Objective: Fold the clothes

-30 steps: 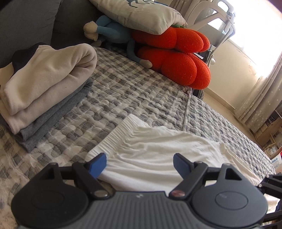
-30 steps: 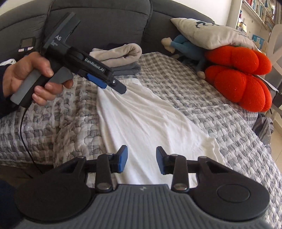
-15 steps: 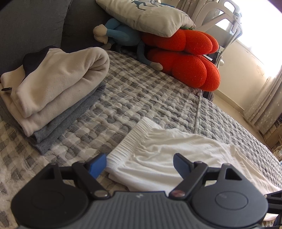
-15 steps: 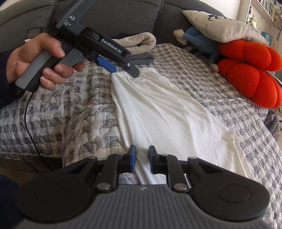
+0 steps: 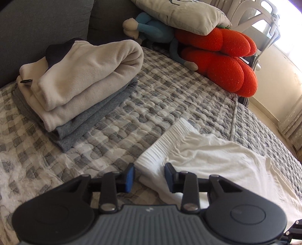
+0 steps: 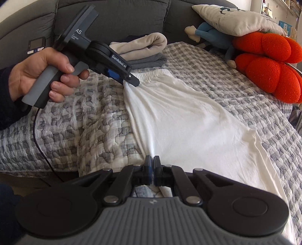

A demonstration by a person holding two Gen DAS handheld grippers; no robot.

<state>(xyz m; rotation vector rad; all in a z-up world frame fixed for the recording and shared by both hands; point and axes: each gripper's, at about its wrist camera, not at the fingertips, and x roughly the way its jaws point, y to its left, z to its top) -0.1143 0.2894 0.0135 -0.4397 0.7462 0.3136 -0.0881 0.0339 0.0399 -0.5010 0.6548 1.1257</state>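
Grey-and-white checked quilt (image 6: pixel 79 135) over a dark sofa is the work surface. Lying on it is a white garment (image 6: pixel 185 124), spread long, with its elastic waistband (image 5: pixel 169 139) at the far end from the right gripper's view and the rest running toward that camera.

The right gripper (image 6: pixel 152 170) has its jaws pressed together on the near edge of the cloth, with white fabric bunched between the blue pads. The left gripper (image 5: pixel 149 176) sits at the waistband corner, jaws closing; that corner lies between the fingers, but the pads don't look like they've bitten yet. From the right view the left gripper's (image 6: pixel 130 79) tip seems to be right on the corner, held by a hand (image 6: pixel 43 75).

So each hand has one end of the long axis, on the same long side. My guess is the fold brings one end to the other.

Past it sit a stack of folded clothes (image 5: pixel 81 79), an orange plush (image 5: pixel 226 62) and a pillow (image 5: pixel 181 13).

Hard to tell: the far long edge, and the garment's near end, which is cut off behind the gripper body.
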